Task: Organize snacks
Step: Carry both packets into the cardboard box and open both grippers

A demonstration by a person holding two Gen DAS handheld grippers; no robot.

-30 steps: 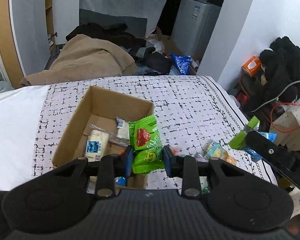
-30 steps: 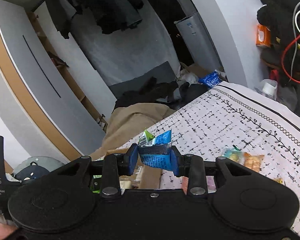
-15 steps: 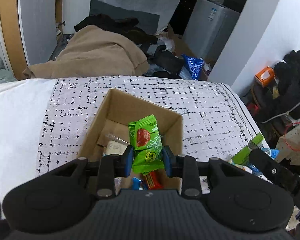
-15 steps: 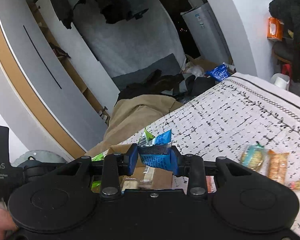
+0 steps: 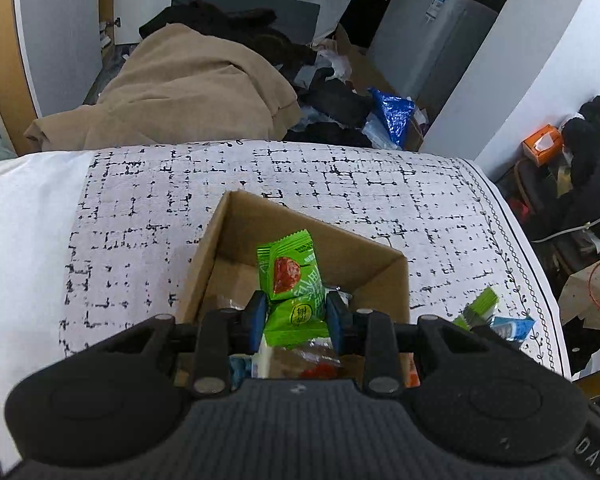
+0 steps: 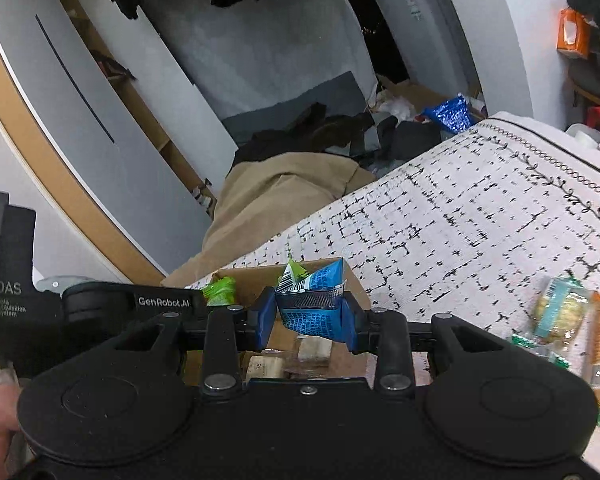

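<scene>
Box (image 5: 384, 268) on the surface already holds several snacks. Left tool (image 5: 296, 320) pinches a green packet (image 5: 292, 280) over it; right tool (image 6: 306, 316) pinches a blue packet (image 6: 312, 300) nearby. Loose snacks (image 6: 560, 312) remain outside.

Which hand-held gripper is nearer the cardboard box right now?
Left. The left hand-held gripper holds its green packet over the box interior. The right one, gripping a blue packet, sits back, at the box's right side.
</scene>
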